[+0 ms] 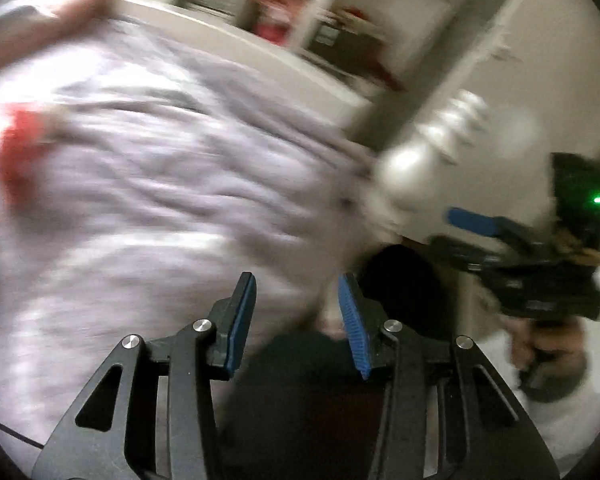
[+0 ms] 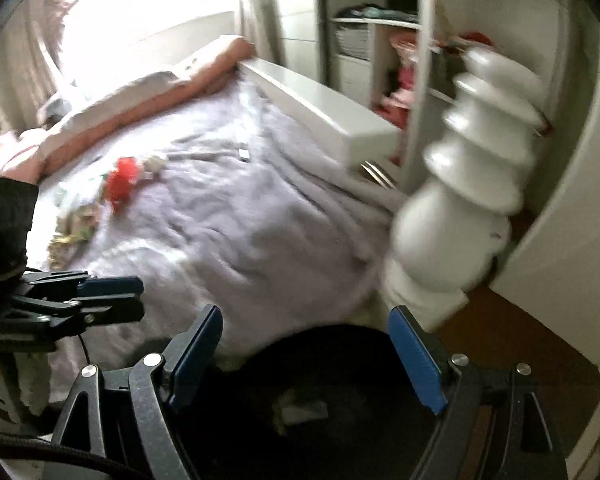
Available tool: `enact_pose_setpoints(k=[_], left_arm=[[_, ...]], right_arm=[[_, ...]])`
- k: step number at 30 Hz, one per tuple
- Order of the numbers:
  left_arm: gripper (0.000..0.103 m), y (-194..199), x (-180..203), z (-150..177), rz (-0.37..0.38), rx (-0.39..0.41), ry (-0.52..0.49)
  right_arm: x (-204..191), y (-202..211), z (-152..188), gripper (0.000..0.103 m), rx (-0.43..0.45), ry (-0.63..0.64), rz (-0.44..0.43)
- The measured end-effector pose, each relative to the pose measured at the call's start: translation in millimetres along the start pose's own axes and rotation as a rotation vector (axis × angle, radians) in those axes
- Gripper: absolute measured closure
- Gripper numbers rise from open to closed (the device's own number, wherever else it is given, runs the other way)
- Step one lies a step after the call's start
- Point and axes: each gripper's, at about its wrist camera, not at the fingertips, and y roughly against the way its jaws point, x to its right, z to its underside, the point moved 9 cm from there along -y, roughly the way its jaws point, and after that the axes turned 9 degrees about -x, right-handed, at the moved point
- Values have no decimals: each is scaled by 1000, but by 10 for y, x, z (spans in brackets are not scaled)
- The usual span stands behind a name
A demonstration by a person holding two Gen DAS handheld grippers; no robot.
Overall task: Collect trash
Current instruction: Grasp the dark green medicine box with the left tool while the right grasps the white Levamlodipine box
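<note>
Trash lies on the lilac bed cover [image 2: 227, 216]: a red wrapper [image 2: 121, 180] and crumpled, patterned wrappers [image 2: 75, 224] near the left side. In the blurred left wrist view the red wrapper [image 1: 17, 152] is a smear at far left. A black bin or bag [image 2: 320, 380] sits below my right gripper [image 2: 306, 312], with a pale scrap [image 2: 300, 408] inside. That gripper is wide open and holds nothing. My left gripper [image 1: 296, 280] is open by a narrow gap with nothing in it, over the bed's edge. Each gripper shows in the other's view: the left gripper [image 2: 107, 294] and the right gripper [image 1: 500, 240].
A white turned bedpost [image 2: 472, 180] stands close at the right, by the bed's white footboard [image 2: 320, 108]. Behind are open wardrobe shelves [image 2: 380, 40] with clothes. A pink pillow [image 2: 147, 108] lies at the head of the bed. Brown floor [image 2: 520, 332] shows at the right.
</note>
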Motion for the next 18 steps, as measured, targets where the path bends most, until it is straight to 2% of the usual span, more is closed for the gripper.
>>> enact_pose_setpoints(k=[9, 14, 18], left_arm=[[62, 852, -1582, 422, -455, 147, 239], [62, 1278, -2299, 783, -551, 166, 366], [62, 1471, -2630, 998, -588, 167, 425]], right_arm=[[-1430, -446, -529, 20, 4, 212, -147], [-2191, -714, -723, 20, -10, 312, -209], [-2574, -975, -820, 20, -44, 324, -257]])
